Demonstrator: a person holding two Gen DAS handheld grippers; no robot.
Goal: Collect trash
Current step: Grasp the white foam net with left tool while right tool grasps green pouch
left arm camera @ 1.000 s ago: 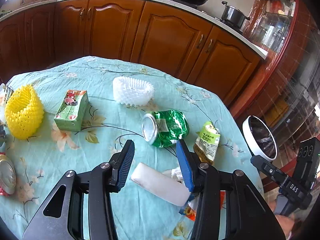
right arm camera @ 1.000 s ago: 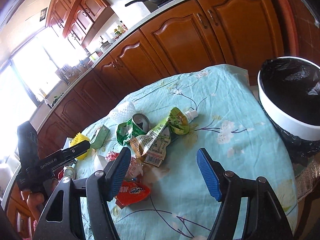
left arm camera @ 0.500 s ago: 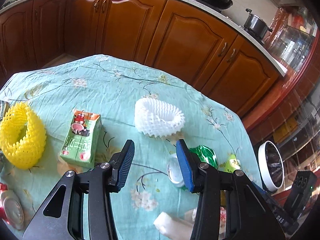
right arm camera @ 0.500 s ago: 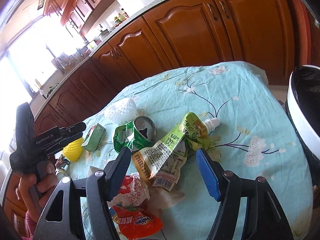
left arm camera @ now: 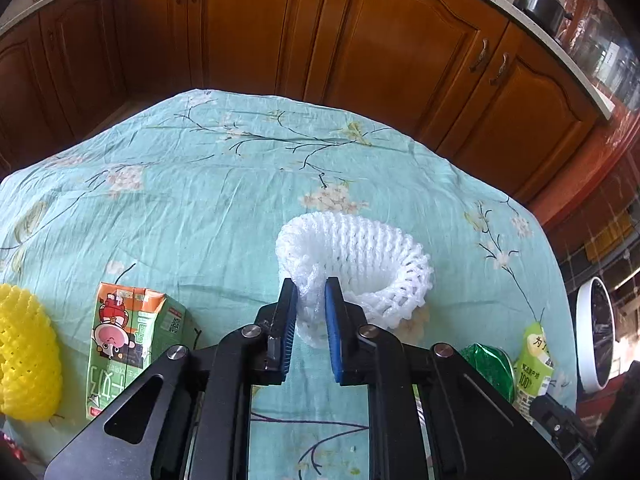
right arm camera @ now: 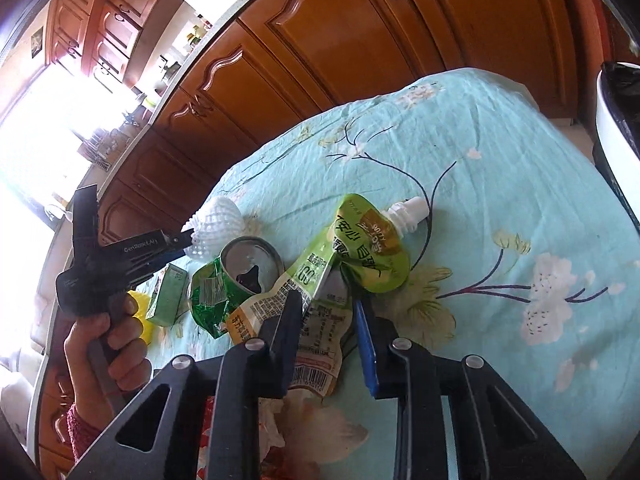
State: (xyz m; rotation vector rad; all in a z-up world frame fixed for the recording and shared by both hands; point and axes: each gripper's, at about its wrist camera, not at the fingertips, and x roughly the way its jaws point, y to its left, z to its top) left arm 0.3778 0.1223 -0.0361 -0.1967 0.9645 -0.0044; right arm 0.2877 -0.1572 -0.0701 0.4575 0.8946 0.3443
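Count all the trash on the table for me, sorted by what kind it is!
Foam fruit nets: 2, the white foam net and the yellow foam net
Drink cartons: 1, the green carton
Crushed cans: 1, the green can
Spout pouches: 1, the green pouch
Total: 5, with more wrappers partly hidden behind the grippers.

White foam net [left arm camera: 352, 264], teal floral tablecloth [left arm camera: 180, 208], green carton [left arm camera: 128, 344]

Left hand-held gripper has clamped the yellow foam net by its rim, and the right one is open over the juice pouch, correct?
Not quite: the left hand-held gripper is clamped on the white foam net, not a yellow one. The left wrist view shows the yellow foam net lying untouched at the table's left edge. The rest holds: the right hand-held gripper is open over the juice pouch.
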